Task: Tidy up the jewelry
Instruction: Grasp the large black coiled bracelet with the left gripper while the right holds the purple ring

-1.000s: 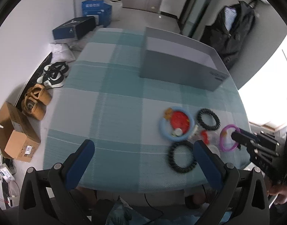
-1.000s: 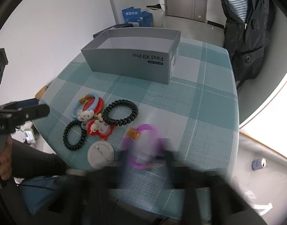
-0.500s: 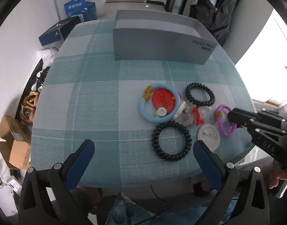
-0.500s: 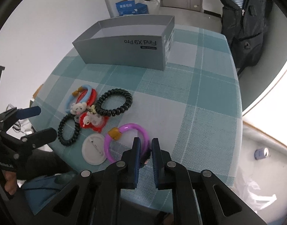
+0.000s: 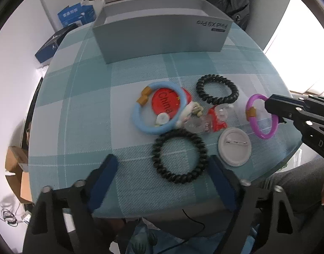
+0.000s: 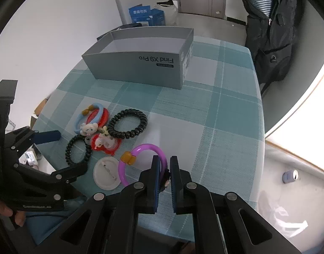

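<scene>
Your right gripper (image 6: 163, 165) pinches the purple bangle (image 6: 140, 150) near the table's (image 6: 214, 114) front edge, beside the white pin badge (image 6: 106, 175). Your left gripper (image 5: 162, 167) hangs spread wide around the nearer black coil bracelet (image 5: 179, 155), holding nothing.

Bare cloth (image 6: 214, 127) right of bracelets; grey box (image 6: 140, 67) blocks far side.

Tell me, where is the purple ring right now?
The purple ring lies near the table's front edge in the right wrist view, pinched by the right gripper, just right of the white badge.
</scene>
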{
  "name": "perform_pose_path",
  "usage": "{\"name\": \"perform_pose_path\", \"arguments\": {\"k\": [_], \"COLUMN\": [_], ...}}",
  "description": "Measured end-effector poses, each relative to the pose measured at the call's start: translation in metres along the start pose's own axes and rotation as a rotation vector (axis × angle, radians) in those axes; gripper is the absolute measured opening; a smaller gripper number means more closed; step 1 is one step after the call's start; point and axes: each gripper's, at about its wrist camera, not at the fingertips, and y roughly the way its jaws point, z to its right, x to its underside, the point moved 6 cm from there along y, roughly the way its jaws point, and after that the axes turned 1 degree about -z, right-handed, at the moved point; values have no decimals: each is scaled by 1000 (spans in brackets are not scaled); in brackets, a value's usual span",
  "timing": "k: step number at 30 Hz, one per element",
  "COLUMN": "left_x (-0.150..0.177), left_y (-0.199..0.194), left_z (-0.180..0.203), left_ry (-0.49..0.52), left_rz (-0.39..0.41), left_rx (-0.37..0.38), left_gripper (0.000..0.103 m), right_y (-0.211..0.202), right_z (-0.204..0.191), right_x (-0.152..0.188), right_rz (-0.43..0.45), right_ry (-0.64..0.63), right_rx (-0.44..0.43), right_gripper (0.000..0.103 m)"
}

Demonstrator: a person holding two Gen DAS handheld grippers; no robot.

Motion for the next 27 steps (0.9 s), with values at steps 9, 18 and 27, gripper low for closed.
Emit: {"name": "perform_pose_path", "arguments": {"k": [9, 18, 27], "left_x": [4, 2, 0], "left_y": [-11, -11, -16], "left_z": [15, 4, 1], "left_ry": [14, -41, -80], "left_rz": [7, 9, 27], "left_rx": [65, 171, 224], "left_gripper": [37, 32, 31], "right_y": [-2, -8, -17], "right_z": [4, 10, 2], "right_x": [-4, -8, -21], "right_rz": [9, 27, 70], "right_ry": [21, 65, 88], "right_rx": [-10, -28, -45], "right_gripper": [8, 8, 8]}}
